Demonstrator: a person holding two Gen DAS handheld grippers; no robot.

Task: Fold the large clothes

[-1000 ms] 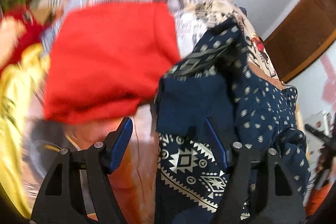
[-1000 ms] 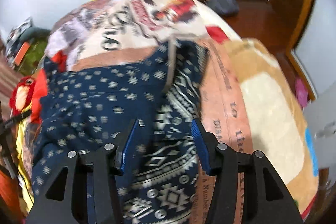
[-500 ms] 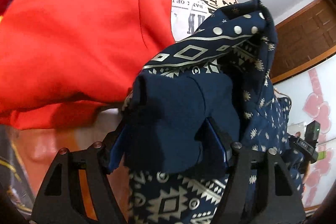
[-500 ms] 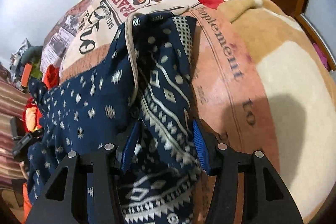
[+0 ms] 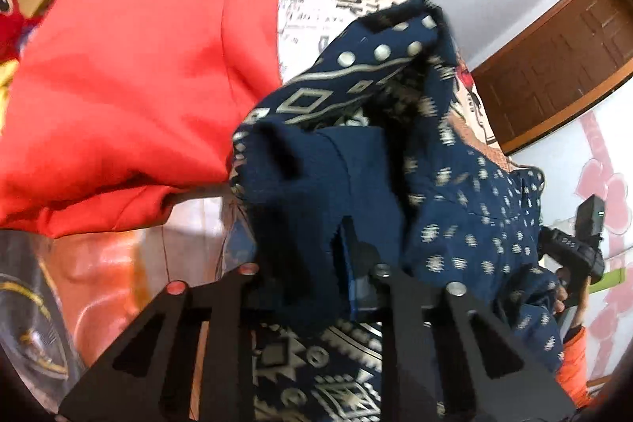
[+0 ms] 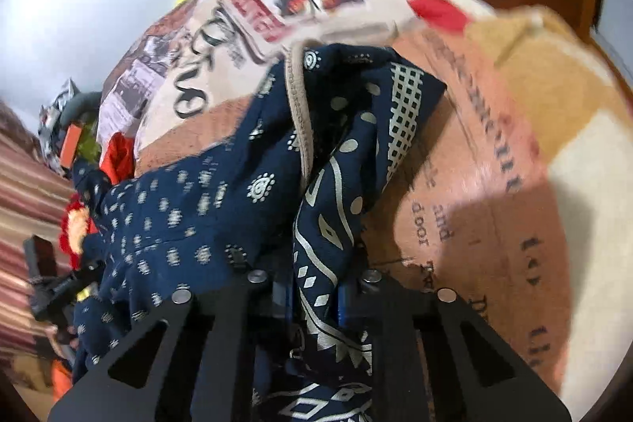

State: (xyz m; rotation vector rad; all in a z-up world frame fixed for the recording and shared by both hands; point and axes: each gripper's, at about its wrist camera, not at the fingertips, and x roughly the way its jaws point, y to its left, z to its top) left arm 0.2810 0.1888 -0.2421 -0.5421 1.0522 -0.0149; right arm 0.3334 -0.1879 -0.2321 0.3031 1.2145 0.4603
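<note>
The navy garment [image 5: 455,208] is pinched by the left gripper [image 5: 312,256] and the right gripper [image 6: 314,287]. Both corners are best kept level and taut, clear of the red cloth [image 5: 130,86] at upper left.

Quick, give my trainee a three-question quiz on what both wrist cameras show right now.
1. True or false: the left gripper is shut on the navy garment.
2. Which item lies left of the navy garment in the left wrist view? A) red garment B) green towel C) white shirt
3. Fill in: the right gripper pinches the navy garment's ____-patterned band above the printed blanket.

Key:
1. True; fabric fills the closed jaws.
2. A.
3. Geometric.
</note>
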